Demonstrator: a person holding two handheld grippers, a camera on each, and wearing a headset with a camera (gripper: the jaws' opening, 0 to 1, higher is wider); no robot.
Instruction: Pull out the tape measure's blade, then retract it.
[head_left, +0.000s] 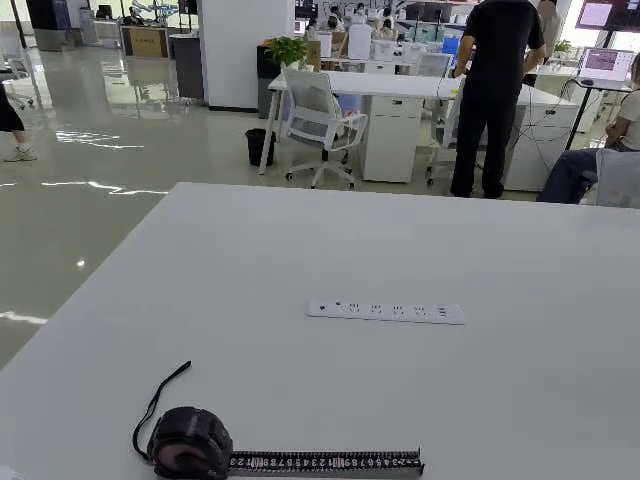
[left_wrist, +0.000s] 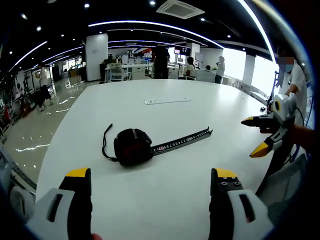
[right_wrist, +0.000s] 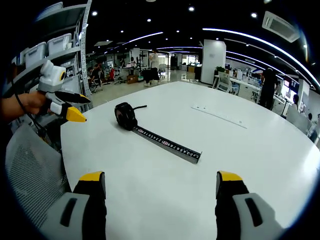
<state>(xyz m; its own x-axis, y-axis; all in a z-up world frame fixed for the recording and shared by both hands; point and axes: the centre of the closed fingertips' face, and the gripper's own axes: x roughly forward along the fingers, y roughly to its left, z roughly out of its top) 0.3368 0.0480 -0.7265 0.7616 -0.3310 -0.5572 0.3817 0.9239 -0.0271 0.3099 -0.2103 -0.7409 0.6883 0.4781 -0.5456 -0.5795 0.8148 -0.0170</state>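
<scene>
Yellow-tipped and set wide apart, the jaws of the left gripper (left_wrist: 151, 173) are standing spread with nothing between them. The right gripper (right_wrist: 161, 176) is showing the same: jaws parted, pinching nothing. Both are hovering off the near side of the white table (head_left: 300, 250), well apart from the work and angling in toward it from opposite sides. Each is appearing at the edge of the other's gripper view, spread there too.

Between them, close to the table's near edge, the tape measure (head_left: 190, 443) is resting on the tabletop. Its blade (head_left: 325, 462) is lying flat with the numbers facing up, running from the dark round case toward the right gripper's side. The end hook (right_wrist: 196, 157) is resting on the table. A black wrist strap (left_wrist: 106, 142) is trailing off the far side of the case. Farther across, a white power strip (head_left: 385, 311) is lying well apart from the tape.

With the blade already drawn out and neither gripper touching anything, the pull-out seems to be finishing and the retraction is coming up. That next move is probably calling for one gripper to close on the case and steady it while the other guides the hook end back in. Whether a lock is holding the blade I cannot tell. If it is released unguided, the blade may whip and jolt the case.
</scene>
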